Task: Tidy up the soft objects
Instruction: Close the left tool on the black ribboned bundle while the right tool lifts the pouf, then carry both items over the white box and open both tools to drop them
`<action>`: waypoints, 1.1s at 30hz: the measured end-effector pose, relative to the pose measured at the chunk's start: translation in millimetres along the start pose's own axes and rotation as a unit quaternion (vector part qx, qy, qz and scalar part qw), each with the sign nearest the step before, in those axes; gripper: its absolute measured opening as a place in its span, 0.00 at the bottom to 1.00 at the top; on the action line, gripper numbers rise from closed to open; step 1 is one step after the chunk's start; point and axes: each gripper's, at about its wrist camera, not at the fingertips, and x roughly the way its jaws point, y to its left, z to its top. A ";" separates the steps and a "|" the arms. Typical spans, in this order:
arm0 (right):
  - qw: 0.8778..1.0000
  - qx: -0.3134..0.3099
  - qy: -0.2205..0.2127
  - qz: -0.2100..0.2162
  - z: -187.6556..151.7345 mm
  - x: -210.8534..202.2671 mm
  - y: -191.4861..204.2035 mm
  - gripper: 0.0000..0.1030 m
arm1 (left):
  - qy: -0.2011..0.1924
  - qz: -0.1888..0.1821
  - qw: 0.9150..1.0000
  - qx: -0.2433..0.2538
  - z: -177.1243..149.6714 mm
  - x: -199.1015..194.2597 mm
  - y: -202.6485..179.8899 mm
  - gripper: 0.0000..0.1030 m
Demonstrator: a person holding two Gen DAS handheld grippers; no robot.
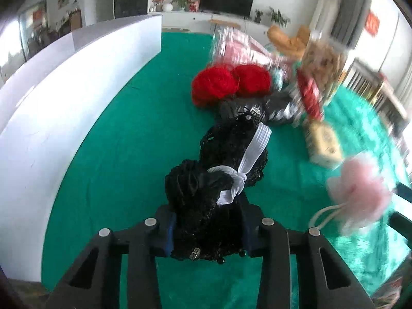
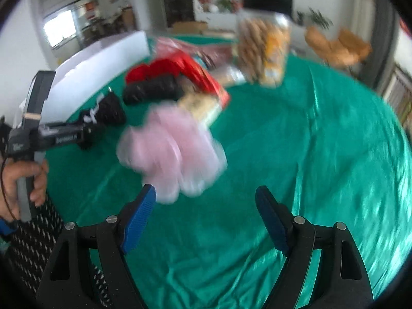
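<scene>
Step in hand: the left tool [image 1: 208, 234] is clamped on a black net bundle [image 1: 219, 177] tied with a white band [image 1: 253, 152] — it looks to be carrying or dragging it, one soft thing picked out of the lot.
Right tool [image 2: 206, 211]: fingers wide apart, nothing between them; a pink pouf [image 2: 172, 149] sits just ahead of its left finger, blurred.
Bundle: stretches forward from the left tool's fingers, its far end near a heap beyond; whether it rests on the cloth or hangs clear I cannot tell.
Heap: two red yarn balls [image 1: 229, 83] ahead of the left tool, with dark cloth, boxes and a biscuit jar [image 2: 262, 51] to the right of them — mixed soft and hard goods.
Next move, as I judge it: set the bundle down with the other soft things, then let the right tool close on the pouf, pinching gently since it will squash.
Worktop [image 2: 322, 154]: covered in shiny green cloth, creased; a white board [image 1: 64, 97] stands along the left tool's left side.
Room: a living room with a TV [image 1: 226, 0], potted plants and bright windows.
</scene>
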 end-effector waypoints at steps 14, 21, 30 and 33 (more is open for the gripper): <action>0.996 -0.035 0.026 0.080 80.4 34.2 50.9 0.22 | -0.083 -0.003 0.992 -0.096 13.4 -117.4 76.2 0.37; 0.974 -0.058 -0.046 0.213 201.8 15.5 154.1 0.23 | -0.133 0.086 0.977 -0.146 47.5 -182.3 171.5 0.37; 0.948 -0.070 0.003 0.311 252.5 60.4 277.4 0.76 | -0.105 0.223 0.952 -0.181 55.7 -178.6 253.1 0.95; 0.948 -0.059 -0.007 0.311 254.6 62.2 270.4 0.76 | -0.110 0.232 0.948 -0.187 48.3 -176.9 258.2 0.95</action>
